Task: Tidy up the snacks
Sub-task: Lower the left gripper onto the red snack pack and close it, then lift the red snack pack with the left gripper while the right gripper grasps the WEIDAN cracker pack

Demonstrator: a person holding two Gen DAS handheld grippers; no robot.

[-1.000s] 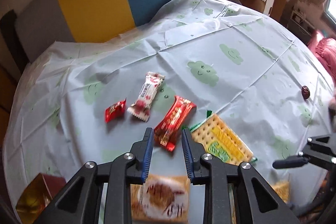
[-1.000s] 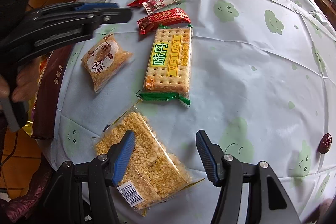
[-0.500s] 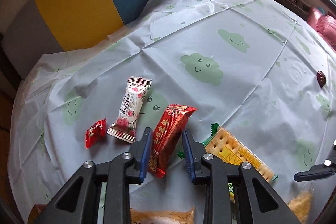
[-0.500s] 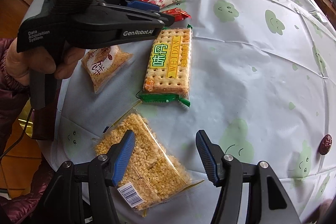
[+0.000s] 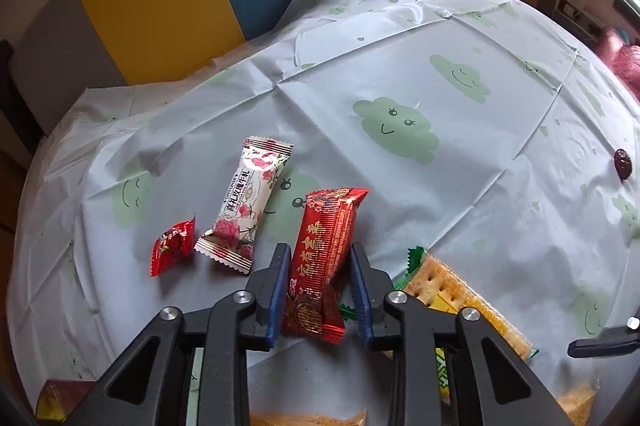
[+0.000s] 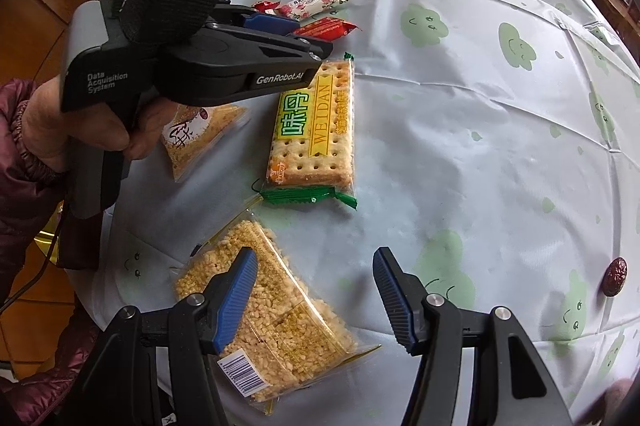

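The red snack bar (image 5: 322, 260) lies on the worktop (image 5: 460, 186) between the two blue pads of the left claw (image 5: 318, 264), its far end reaching out beyond the fingertips; the left pad sits right at the wrapper's edge, and whether the pads actually press on it I cannot tell. Just left of that claw lies a white rose-printed candy bar (image 5: 250, 204), and further left, beside it, a small red candy (image 5: 172, 246). Just right of the left claw is a cracker pack (image 6: 316, 124) with green ends. Behind the left claw, toward the person's hand (image 6: 88, 130) holding it, a small packet of brown crumbly snack (image 6: 192, 140) lies partly hidden. The right claw (image 6: 316, 272) hangs with its jaws apart and nothing gripped; its left pad is over a clear bag of yellow puffed-grain cake (image 6: 272, 318), the right pad over bare cloud-printed cloth. Well to its right sits a single red date (image 6: 615, 276).
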